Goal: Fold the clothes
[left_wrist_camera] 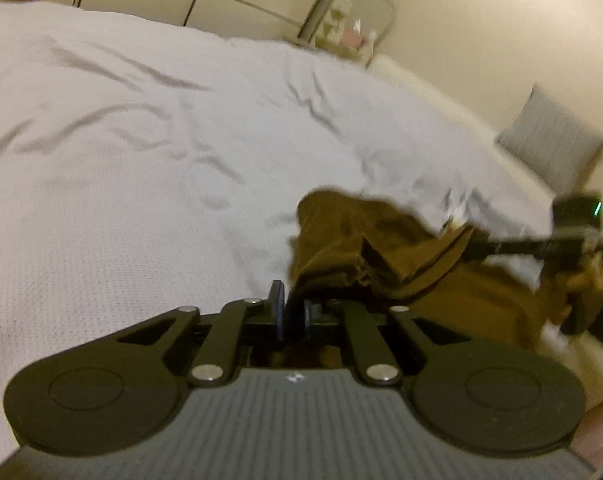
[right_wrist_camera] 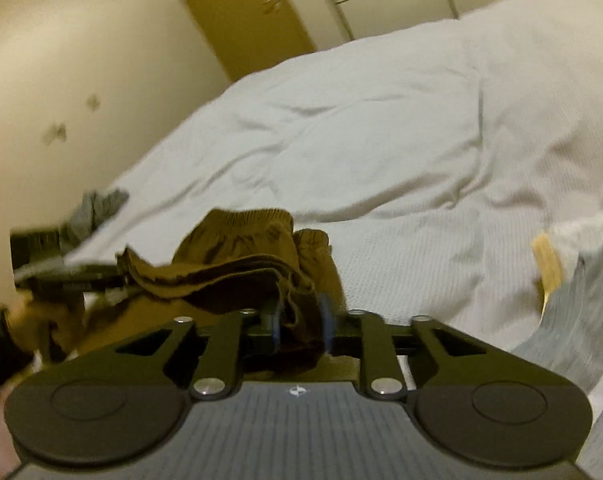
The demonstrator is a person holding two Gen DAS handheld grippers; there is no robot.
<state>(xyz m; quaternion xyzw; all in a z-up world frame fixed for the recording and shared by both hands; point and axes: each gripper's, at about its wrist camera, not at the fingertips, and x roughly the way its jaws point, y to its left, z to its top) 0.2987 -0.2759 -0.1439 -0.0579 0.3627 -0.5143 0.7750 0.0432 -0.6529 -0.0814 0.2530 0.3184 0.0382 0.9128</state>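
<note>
I am gripping the brown shorts [left_wrist_camera: 365,248] with both claws. My left claw [left_wrist_camera: 291,314] is pinching one edge, its fingers nearly together on the cloth. My right claw [right_wrist_camera: 299,322] is clamping another bunched edge between its fingers. The shorts are hanging just ahead of each claw, above the white bed [left_wrist_camera: 141,160]. A grey garment [right_wrist_camera: 573,332] is lying right of my right claw.

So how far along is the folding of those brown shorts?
Early, it seems. Nothing lies folded yet. In hand: both grippers, left gripper and right gripper, have their jaws shut on the brown shorts, bunched and lifted over the white bed. Left: spreading, folding, and the grey garment beside them.
</note>
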